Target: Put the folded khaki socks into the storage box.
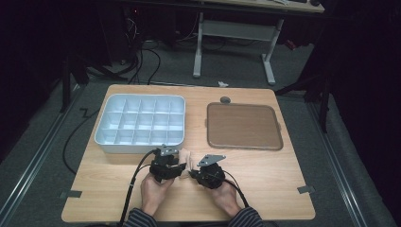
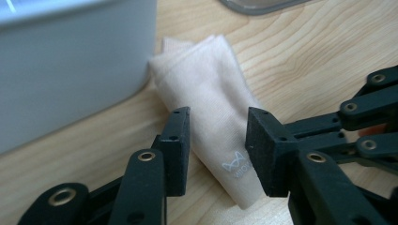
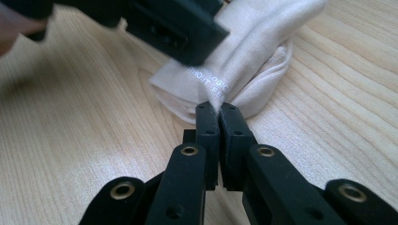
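Right gripper (image 3: 215, 110) seemingly pinches cloth (image 3: 253, 61); left gripper (image 2: 217, 140) straddles.

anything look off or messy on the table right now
Nothing stands out. The divided bin and brown tray sit square, nothing spilled. The folded cloth lies between the open left gripper; the right gripper pinches its edge.

On the worktop (image 1: 265, 175), the organizer (image 1: 140, 124) sits left of the tray (image 1: 244, 126); the cloth (image 1: 186, 157) lies just before the organizer.
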Action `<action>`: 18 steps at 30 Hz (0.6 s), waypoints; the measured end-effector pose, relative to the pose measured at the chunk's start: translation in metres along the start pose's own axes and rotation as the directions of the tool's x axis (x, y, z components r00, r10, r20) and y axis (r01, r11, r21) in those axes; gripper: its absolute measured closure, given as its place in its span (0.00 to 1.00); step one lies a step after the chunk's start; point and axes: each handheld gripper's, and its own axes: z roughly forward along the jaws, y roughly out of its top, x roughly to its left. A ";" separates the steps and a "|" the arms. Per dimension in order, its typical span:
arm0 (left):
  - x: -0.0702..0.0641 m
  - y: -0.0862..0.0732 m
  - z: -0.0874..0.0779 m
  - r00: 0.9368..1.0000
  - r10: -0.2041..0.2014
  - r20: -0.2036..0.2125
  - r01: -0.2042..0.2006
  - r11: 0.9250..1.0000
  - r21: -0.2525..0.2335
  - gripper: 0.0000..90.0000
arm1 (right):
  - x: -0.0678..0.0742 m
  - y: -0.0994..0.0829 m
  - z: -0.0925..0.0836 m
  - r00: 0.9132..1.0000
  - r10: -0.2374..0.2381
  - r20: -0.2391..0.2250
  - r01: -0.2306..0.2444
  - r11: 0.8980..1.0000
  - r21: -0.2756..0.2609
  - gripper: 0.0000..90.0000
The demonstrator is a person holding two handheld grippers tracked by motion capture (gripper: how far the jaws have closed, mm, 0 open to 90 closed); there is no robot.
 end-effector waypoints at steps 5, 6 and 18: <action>0.002 -0.002 0.006 1.000 -0.014 -0.007 0.014 1.000 0.020 0.68 | 0.000 0.000 0.000 1.000 -0.009 0.001 0.009 1.000 -0.002 0.97; 0.003 -0.001 0.006 1.000 -0.025 -0.004 0.025 0.999 0.027 0.67 | 0.000 0.000 0.000 1.000 -0.010 0.001 0.010 1.000 -0.003 0.97; 0.007 0.003 0.005 0.999 -0.051 -0.007 0.052 0.999 0.017 0.55 | 0.001 0.000 -0.001 1.000 -0.011 0.013 0.011 1.000 -0.014 0.95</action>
